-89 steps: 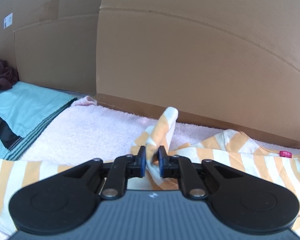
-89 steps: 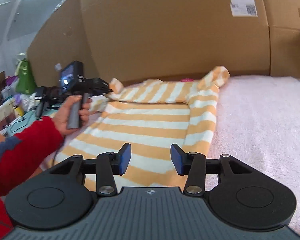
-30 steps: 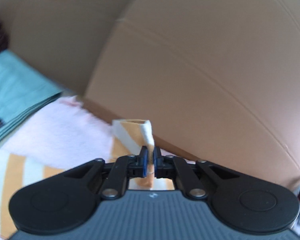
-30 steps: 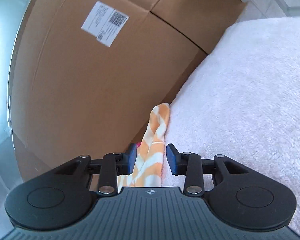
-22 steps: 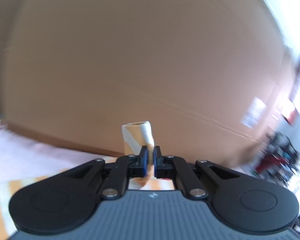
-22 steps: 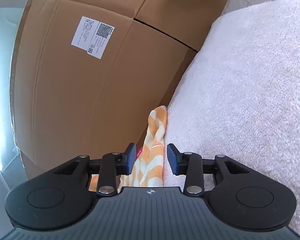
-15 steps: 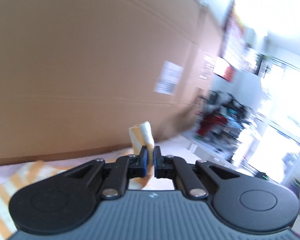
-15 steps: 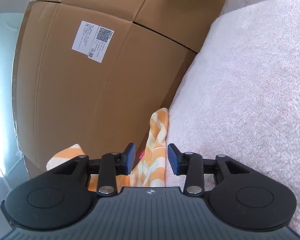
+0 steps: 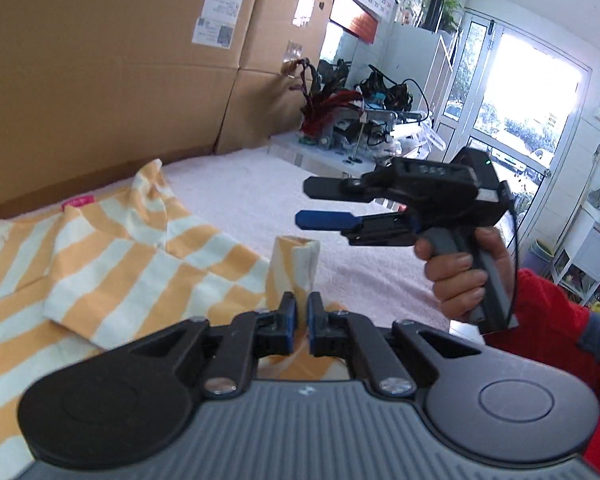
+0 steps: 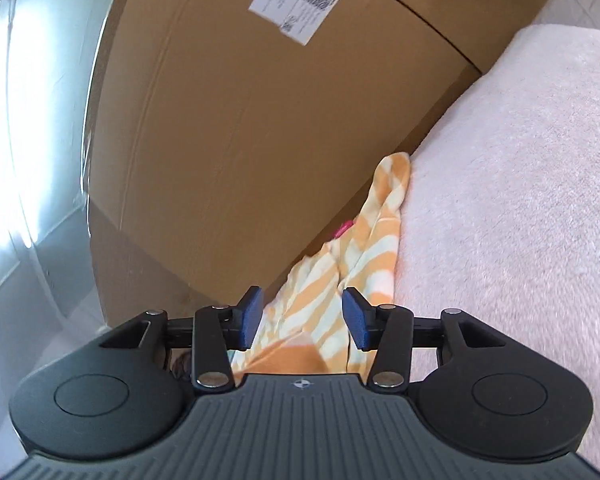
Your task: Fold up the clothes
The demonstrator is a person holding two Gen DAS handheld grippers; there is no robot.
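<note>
In the left wrist view, the left gripper (image 9: 299, 326) pinches the cuff of a sleeve (image 9: 294, 266) of the orange-and-white striped cotton shirt (image 9: 112, 264), which lies on the pale pink fleecy blanket (image 9: 260, 196). Judged, a sleeve fold is under way; laying it flat across the body comes next.

In the right wrist view, the right gripper (image 10: 302, 322) hovers wide apart and empty over the shirt's edge. No containers show.

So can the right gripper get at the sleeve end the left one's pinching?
Probably yes: the right gripper hovers open just above the sleeve end held by the left gripper, with nothing between them.
</note>
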